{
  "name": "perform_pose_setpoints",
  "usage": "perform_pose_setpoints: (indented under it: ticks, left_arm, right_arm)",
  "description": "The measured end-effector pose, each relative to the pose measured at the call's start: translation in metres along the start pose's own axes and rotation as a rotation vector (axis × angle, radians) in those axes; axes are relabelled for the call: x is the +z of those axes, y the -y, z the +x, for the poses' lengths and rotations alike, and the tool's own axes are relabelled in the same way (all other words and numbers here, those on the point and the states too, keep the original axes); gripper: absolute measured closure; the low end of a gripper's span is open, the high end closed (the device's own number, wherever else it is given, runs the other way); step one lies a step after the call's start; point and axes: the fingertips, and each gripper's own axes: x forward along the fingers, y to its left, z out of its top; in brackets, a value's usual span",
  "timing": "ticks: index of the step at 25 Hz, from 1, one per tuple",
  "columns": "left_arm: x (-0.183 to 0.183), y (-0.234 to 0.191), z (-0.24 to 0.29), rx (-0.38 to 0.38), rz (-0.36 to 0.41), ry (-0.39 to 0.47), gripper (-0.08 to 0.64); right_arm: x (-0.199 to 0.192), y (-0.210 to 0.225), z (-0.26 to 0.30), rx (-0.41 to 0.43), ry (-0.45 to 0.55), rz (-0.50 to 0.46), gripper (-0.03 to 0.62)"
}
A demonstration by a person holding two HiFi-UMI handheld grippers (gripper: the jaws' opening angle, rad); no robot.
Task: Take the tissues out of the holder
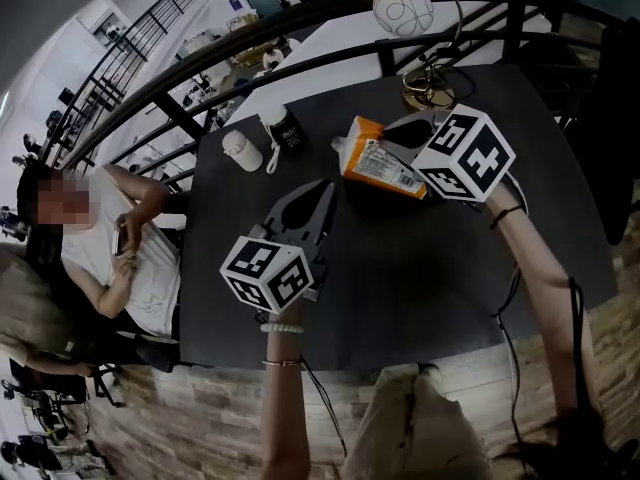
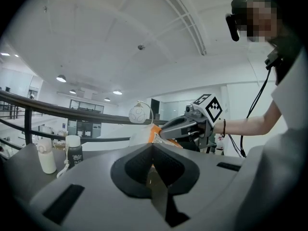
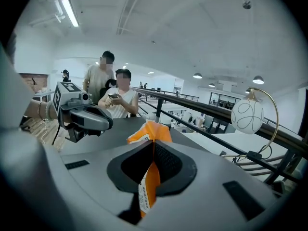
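— Where is the tissue pack?

— The orange tissue pack (image 1: 382, 164) is in the upper middle of the head view, over the dark surface (image 1: 420, 268). My right gripper (image 1: 388, 140) has its jaws closed on it. In the right gripper view, the pack's orange edge is pinched between them.

— And your left?

— My left gripper (image 1: 322, 193) is down and left of the pack, not touching it. Its jaws are pressed together, and I can make out nothing between them.

— Anything else?

— A white bottle (image 1: 243, 150) and a dark bottle (image 1: 285, 129) stand side by side at upper left. A round lamp (image 1: 403, 8) is at the top edge, and a seated person (image 1: 135, 268) is at the left.
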Motion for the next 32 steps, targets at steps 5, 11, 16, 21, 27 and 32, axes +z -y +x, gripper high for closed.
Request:
perform_pose_setpoints:
  ticks: [5, 11, 16, 21, 27, 32]
  left_arm:
    - [-0.001, 0.020, -0.011, 0.016, -0.002, 0.004, 0.552]
    - [-0.016, 0.061, -0.031, 0.026, 0.002, -0.005, 0.552]
    - [-0.023, 0.069, -0.029, 0.014, -0.001, -0.028, 0.552]
    - [-0.033, 0.074, -0.027, 0.000, -0.033, -0.037, 0.552]
    - [-0.056, 0.094, -0.026, -0.029, -0.069, -0.065, 0.552]
    - [-0.069, 0.101, -0.024, -0.048, -0.087, -0.085, 0.552]
  right_arm:
    - [-0.001, -0.014, -0.021, 0.009, 0.021, -0.001, 0.571]
    - [-0.020, -0.044, -0.055, 0.008, 0.062, 0.020, 0.571]
    - [-0.026, -0.047, -0.058, -0.001, 0.080, 0.046, 0.571]
    - [-0.043, -0.054, -0.059, -0.010, 0.083, 0.083, 0.569]
    - [-0.075, -0.068, -0.063, -0.038, 0.063, 0.118, 0.569]
    - [-0.092, -0.075, -0.059, -0.067, 0.028, 0.105, 0.569]
